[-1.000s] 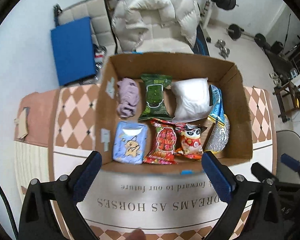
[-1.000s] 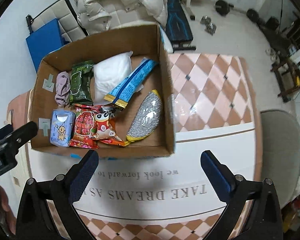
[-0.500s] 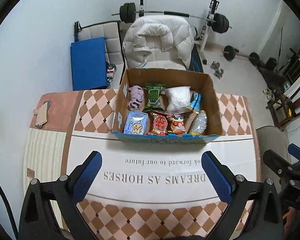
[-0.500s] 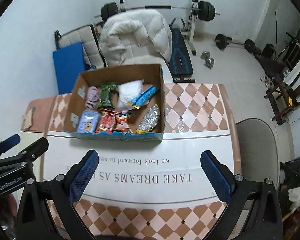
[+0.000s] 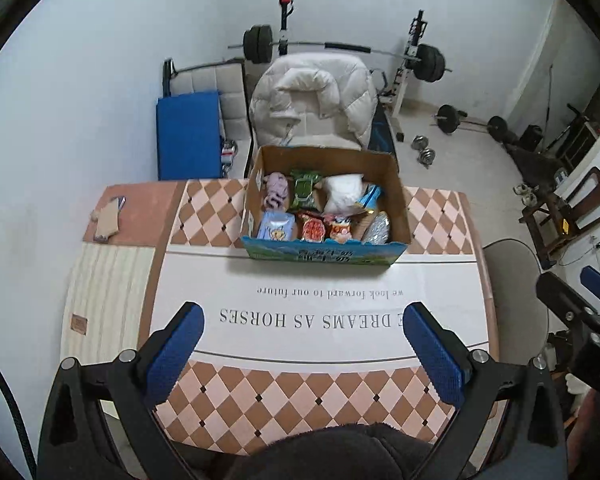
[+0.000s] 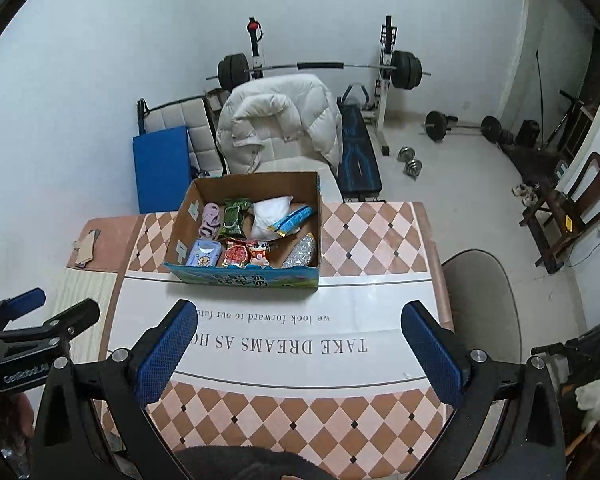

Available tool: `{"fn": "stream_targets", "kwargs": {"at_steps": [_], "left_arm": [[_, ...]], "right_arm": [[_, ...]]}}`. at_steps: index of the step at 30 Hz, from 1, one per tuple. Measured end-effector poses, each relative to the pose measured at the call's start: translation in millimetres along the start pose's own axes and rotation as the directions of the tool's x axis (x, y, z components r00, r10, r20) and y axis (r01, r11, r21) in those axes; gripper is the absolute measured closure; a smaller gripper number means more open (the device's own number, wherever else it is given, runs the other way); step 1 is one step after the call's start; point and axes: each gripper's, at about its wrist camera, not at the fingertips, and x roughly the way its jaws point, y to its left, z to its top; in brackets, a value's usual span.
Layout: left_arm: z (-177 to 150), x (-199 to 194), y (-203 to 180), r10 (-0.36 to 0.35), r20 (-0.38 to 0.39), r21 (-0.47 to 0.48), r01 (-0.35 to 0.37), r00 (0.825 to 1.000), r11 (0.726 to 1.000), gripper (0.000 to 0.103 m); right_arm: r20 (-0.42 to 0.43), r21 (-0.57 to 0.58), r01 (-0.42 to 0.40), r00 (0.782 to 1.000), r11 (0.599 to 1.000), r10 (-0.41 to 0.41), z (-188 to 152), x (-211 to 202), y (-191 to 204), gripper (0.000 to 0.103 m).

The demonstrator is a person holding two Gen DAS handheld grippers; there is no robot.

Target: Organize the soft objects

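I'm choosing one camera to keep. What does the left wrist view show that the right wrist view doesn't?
Only the left wrist view shows the right gripper at its right edge. Only the right wrist view shows the left gripper at its left edge, and the table's far right corner. Both show the cardboard box of soft packets, the white jacket and the barbell rack.

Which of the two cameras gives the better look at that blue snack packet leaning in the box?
The right wrist view: the blue snack packet shows nearly its whole length, leaning across the white bag. In the left wrist view, only its narrow top end peeks out beside that bag.
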Motion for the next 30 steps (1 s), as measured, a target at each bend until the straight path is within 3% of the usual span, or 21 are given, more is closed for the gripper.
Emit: {"fn": "stream_targets", "kwargs": {"at_steps": [6, 12, 21, 30], "left_arm": [[1, -26, 1, 0.003, 0.075, -0.002, -0.003, 0.997, 1.0, 0.001], [3, -17, 9, -0.012, 0.077, -0.044, 0.016, 0.997, 0.999, 0.001], [10, -3, 2, 0.026, 0.121, 0.003, -0.027, 0.992, 1.0, 0.001], [23, -4, -2, 0.037, 0.161, 0.015, -0.04, 0.986, 0.999, 0.0]], "right_arm": [[0.035, -0.021, 0.015, 0.999, 1.0, -0.014, -9, -32, 4, 0.0], [0.064, -0.025, 0.034, 0.997, 0.999, -0.033, -8, -48, 5, 0.0], [0.03, -0.018, 0.048, 0.998, 0.999, -0.047, 4, -16, 3, 0.0], [0.072, -0.017, 0.064, 0.995, 0.998, -0.063, 29, -4, 5, 0.0]]}}
